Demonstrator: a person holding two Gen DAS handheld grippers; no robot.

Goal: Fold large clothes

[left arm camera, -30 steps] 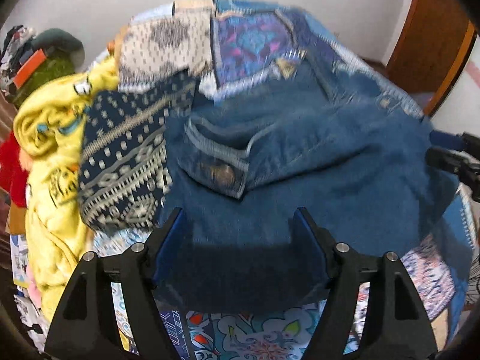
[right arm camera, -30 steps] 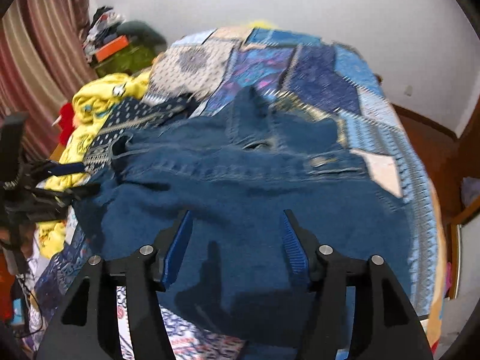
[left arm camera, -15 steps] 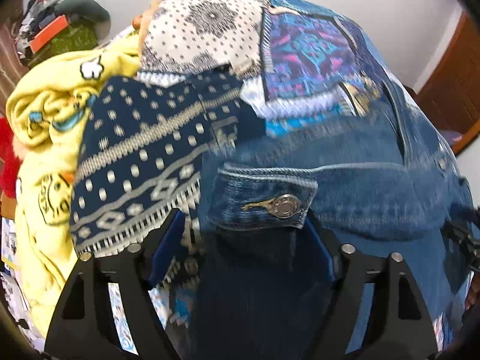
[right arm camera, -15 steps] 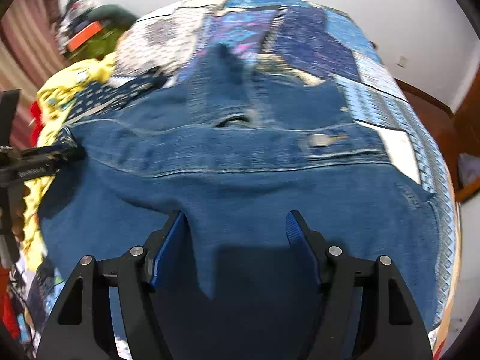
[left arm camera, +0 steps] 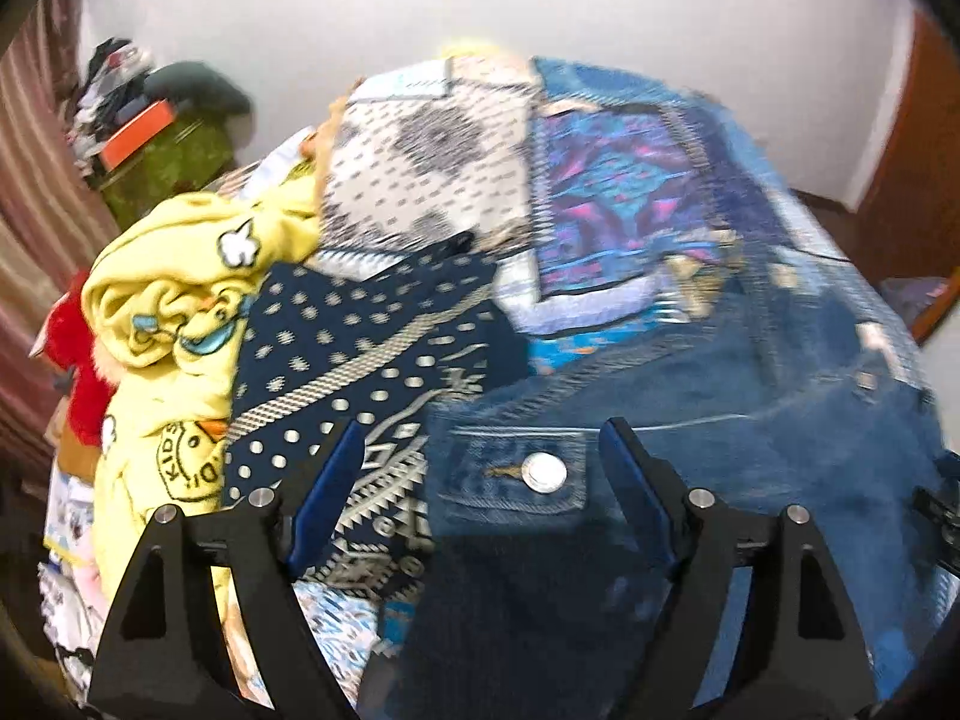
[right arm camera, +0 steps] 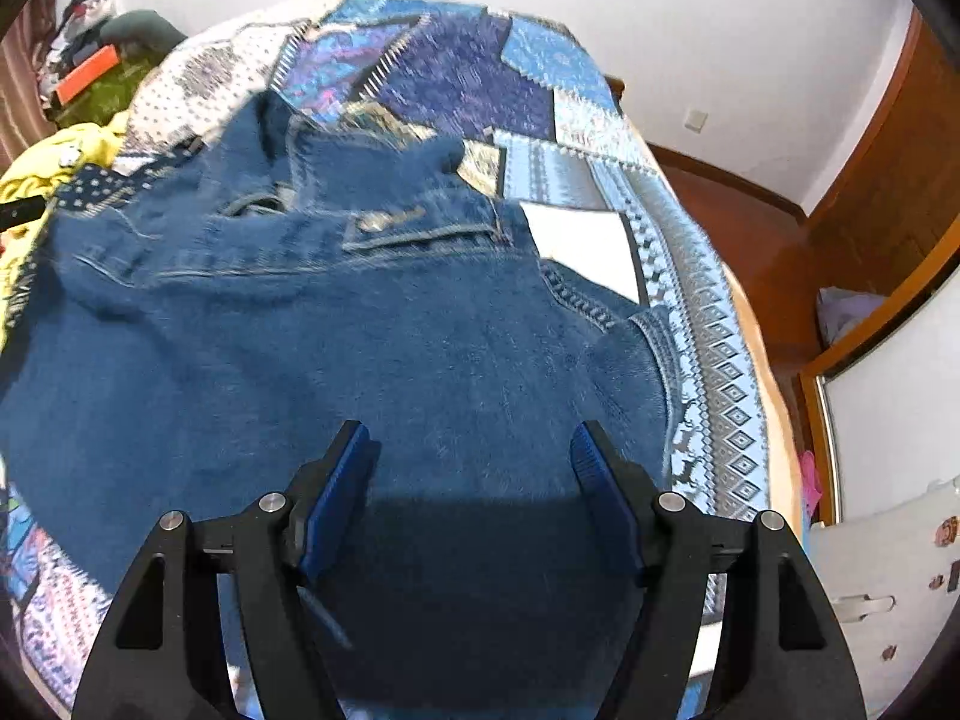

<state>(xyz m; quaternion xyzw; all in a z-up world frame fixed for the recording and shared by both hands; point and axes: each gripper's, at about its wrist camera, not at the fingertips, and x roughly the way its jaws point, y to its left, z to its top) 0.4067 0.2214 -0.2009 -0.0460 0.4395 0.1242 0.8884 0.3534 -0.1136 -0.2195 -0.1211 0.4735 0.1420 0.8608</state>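
A blue denim jacket (right arm camera: 360, 360) lies spread over the patchwork bedspread (right arm camera: 468, 60). In the left wrist view the jacket (left arm camera: 750, 420) fills the lower right, with a buttoned cuff and its metal button (left arm camera: 543, 472) between my fingers. My left gripper (left arm camera: 480, 444) is open just above that cuff. My right gripper (right arm camera: 468, 444) is open and empty, low over the jacket's plain back panel. A pocket flap (right arm camera: 390, 222) lies beyond it.
A navy patterned garment (left arm camera: 372, 360) and a yellow kids' garment (left arm camera: 180, 324) lie left of the jacket. A red item (left arm camera: 78, 372) lies at the far left. A green cabinet with clutter (left arm camera: 162, 150) stands by the wall. A wooden door (right arm camera: 888, 180) is at the right.
Both grippers have moved forward and down over the jacket. The left view has tilted up, and the buttoned cuff now sits between its open fingers.
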